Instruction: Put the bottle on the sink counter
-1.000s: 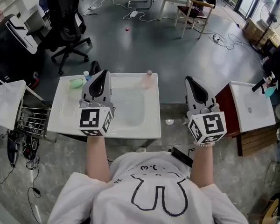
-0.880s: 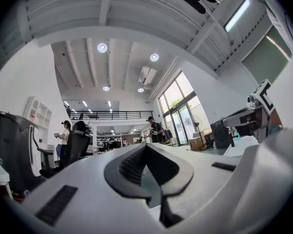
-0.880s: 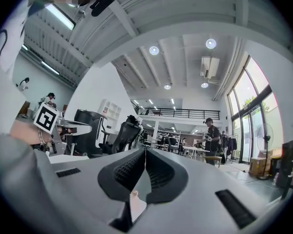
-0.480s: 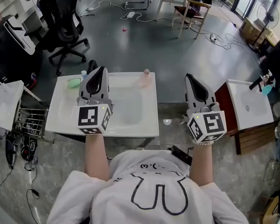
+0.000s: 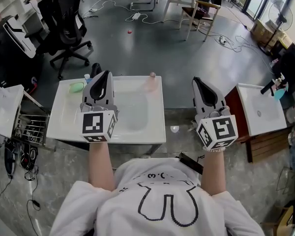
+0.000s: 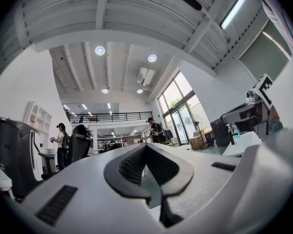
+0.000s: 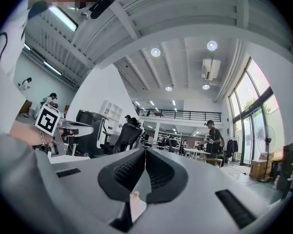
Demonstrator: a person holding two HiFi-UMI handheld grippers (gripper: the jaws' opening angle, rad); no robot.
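White sink counter (image 5: 60, 124) carries one pinkish bottle (image 5: 150, 84), one green object (image 5: 77, 86).

Wearer: white short-sleeved T-shirt (image 5: 162, 208) with a black outline drawing. Left gripper (image 5: 106, 75) and right gripper (image 5: 196, 81): grey shells, black ribbed pads (image 6: 132, 165), white cubes (image 5: 99, 126) with black square markers.

White sink counter (image 5: 59, 127), grey floor (image 5: 152, 48)
Pale pink bottle (image 5: 150, 84) at one o'clock on it; green soap (image 5: 77, 86) at eleven.

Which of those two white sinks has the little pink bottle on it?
The sink directly in front of the person, below the left tool; the pink bottle stands at its back edge. The other sink sits farther right.
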